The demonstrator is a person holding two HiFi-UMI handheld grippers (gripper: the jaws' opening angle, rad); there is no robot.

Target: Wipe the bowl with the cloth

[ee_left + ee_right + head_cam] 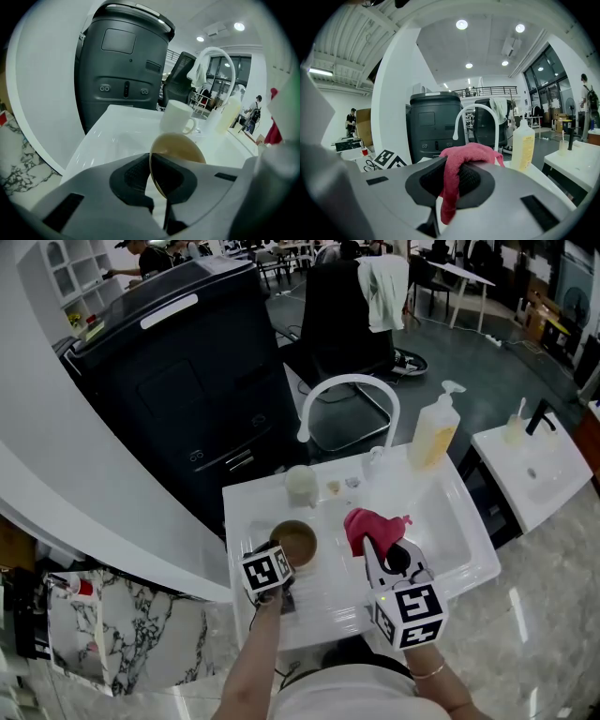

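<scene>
Edgewise, left tool (155, 177) grips bowl (181, 146) rim.

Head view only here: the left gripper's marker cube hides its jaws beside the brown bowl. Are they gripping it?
Observer: Yes. The left gripper view shows the left gripper shut on the bowl, with the rim pinched between its jaws.
Operator: Is the pink cloth on the right pinched or only draped?
Observer: Pinched. In the right gripper view the right gripper is shut on the cloth; a fold bulges above the jaws and a tail hangs below.
Operator: What is the white thing behind the bowl?
Observer: It is a mug. The left gripper view shows its handle.
</scene>
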